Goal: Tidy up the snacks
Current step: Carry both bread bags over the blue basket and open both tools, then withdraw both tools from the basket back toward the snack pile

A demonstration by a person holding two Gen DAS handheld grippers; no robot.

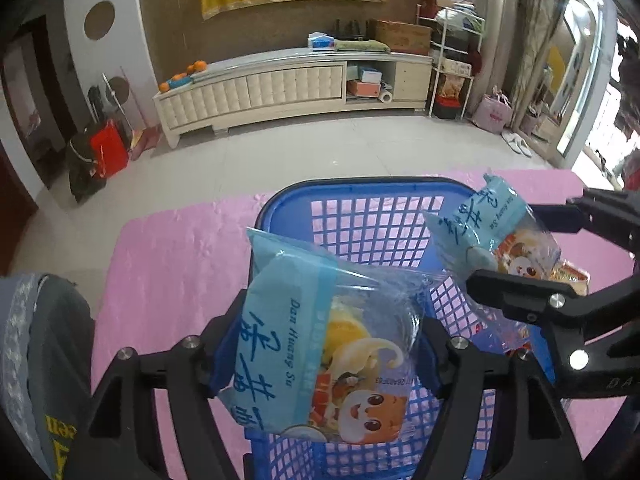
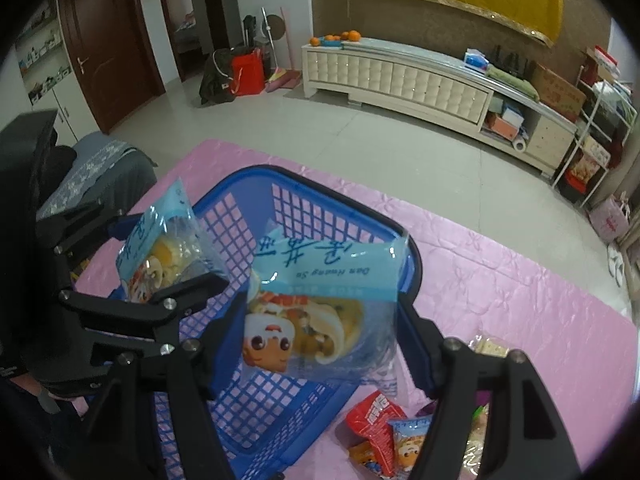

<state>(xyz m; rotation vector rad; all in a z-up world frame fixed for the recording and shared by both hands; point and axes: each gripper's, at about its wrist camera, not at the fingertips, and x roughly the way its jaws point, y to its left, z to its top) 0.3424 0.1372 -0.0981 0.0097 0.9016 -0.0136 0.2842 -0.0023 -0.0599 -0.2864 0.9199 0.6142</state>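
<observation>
The left gripper (image 1: 324, 356) is clamping a light-blue snack packet (image 1: 320, 344) between its blue pads, holding it above the blue basket (image 1: 360, 216). The right gripper (image 2: 320, 344) is gripping a second light-blue packet (image 2: 320, 312) over that same basket, toward its right side. The basket is sitting on a pink tablecloth (image 2: 520, 280). More wrapped snacks (image 2: 384, 436) are lying just beside the basket's near right corner.
</observation>
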